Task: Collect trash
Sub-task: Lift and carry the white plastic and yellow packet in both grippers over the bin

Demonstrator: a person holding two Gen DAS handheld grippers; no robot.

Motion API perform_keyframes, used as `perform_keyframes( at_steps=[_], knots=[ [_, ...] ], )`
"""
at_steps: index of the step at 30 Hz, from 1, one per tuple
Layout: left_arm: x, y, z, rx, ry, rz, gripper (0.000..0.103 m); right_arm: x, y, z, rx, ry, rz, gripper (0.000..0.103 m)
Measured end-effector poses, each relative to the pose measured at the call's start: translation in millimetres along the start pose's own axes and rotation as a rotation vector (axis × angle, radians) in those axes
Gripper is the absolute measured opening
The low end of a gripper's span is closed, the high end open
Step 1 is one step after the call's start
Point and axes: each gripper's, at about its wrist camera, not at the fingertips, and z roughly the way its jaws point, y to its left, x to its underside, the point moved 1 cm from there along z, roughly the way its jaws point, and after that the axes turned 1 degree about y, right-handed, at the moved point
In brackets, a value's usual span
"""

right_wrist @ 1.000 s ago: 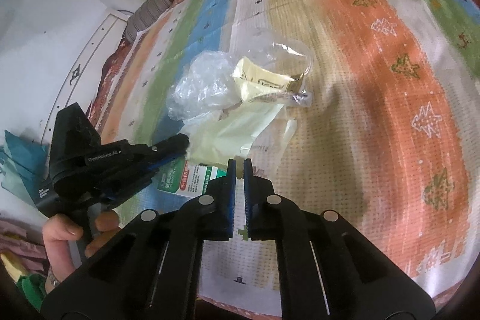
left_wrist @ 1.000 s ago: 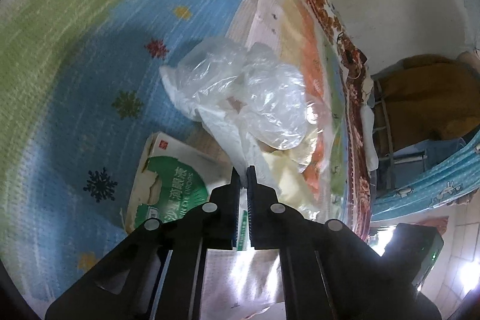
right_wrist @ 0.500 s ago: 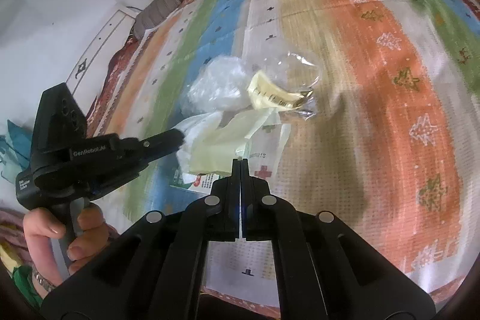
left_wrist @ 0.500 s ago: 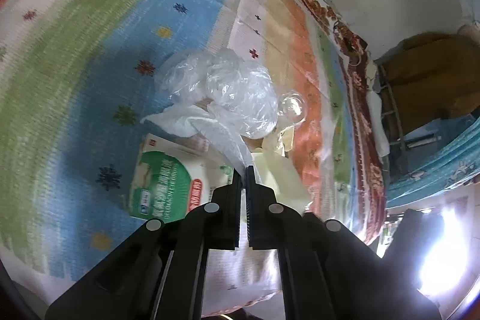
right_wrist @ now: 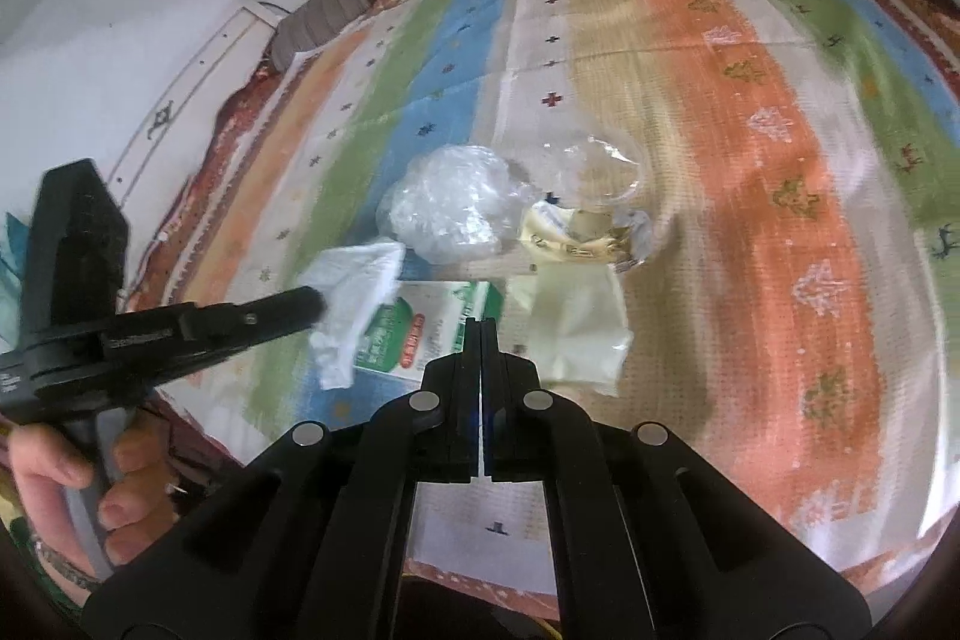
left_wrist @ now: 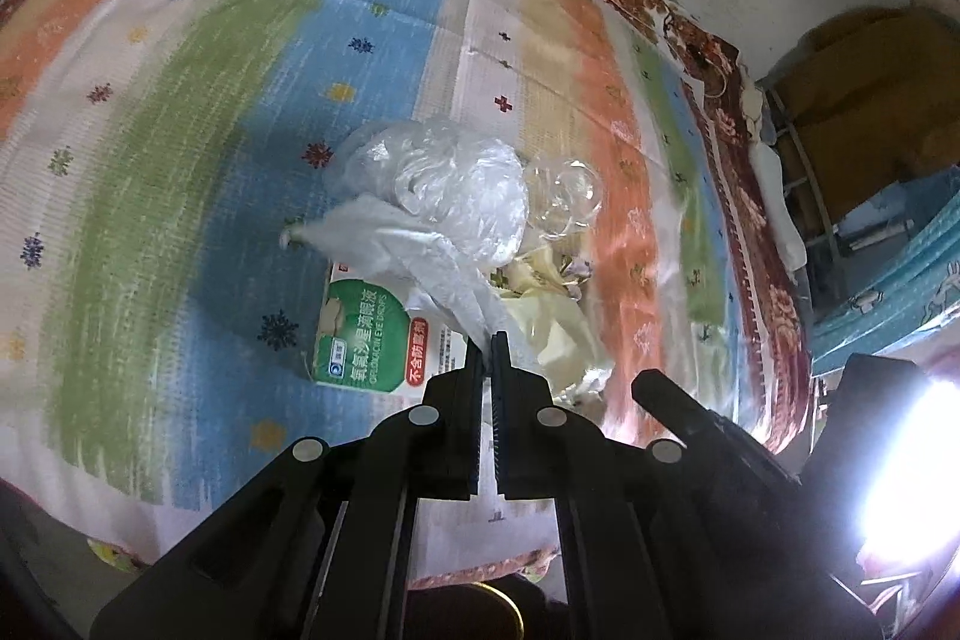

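A pile of trash lies on the striped mat (left_wrist: 180, 118): a crumpled clear bag (left_wrist: 456, 184) (right_wrist: 450, 208), a clear plastic cup (left_wrist: 564, 196) (right_wrist: 606, 172), a green-and-white eye-drops box (left_wrist: 366, 340) (right_wrist: 402, 334) and a printed yellow scrap (right_wrist: 564, 235). My left gripper (left_wrist: 487, 340) (right_wrist: 318, 301) is shut on a white crumpled wrapper (left_wrist: 396, 238) (right_wrist: 354, 304), which hangs above the box. My right gripper (right_wrist: 482, 322) (left_wrist: 639, 379) is shut. The edge of a pale yellow sheet (right_wrist: 570, 334) (left_wrist: 552, 328) runs in under its tips and looks pinched there.
A bare wall borders the mat's far side. A grey ribbed object (right_wrist: 324, 19) lies at that edge. Brown cardboard boxes (left_wrist: 870, 100) and teal cloth (left_wrist: 900, 292) stand off the mat's right side. A person's hand (right_wrist: 60, 478) holds the left gripper's handle.
Both grippers have risen from the pile. The left one pulled the white wrapper up and clear of the bag. The right jaws went from slightly apart to shut on the yellow sheet's edge.
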Motion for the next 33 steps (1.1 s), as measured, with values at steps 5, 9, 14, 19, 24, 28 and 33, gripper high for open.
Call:
perform_keyframes(
  at_steps=[5, 9, 14, 19, 24, 28, 33],
  knots=[
    [3, -6, -6, -0.005, -0.015, 0.009, 0.002, 1, -13, -1, 0.026, 0.027, 0.008, 0.0],
    [4, -6, -1, -0.015, -0.001, 0.009, 0.002, 3, -25, 4, 0.025, 0.049, 0.048, 0.0],
    [5, -5, 8, -0.043, 0.011, 0.023, 0.002, 1, -23, 6, 0.034, 0.031, 0.039, 0.025],
    [3, -4, 17, -0.054, 0.025, 0.016, 0.002, 0, -15, 14, 0.084, 0.031, -0.013, 0.046],
    [4, -10, 25, -0.094, 0.035, 0.071, 0.002, -7, -15, 34, 0.141, 0.038, -0.024, 0.058],
    [2, -7, 29, -0.136, 0.033, 0.101, 0.002, -6, -14, 51, 0.166, 0.07, -0.048, 0.059],
    [1, -5, 28, -0.125, 0.033, 0.098, 0.002, 2, -21, 64, 0.184, 0.113, -0.063, 0.044]
  ],
)
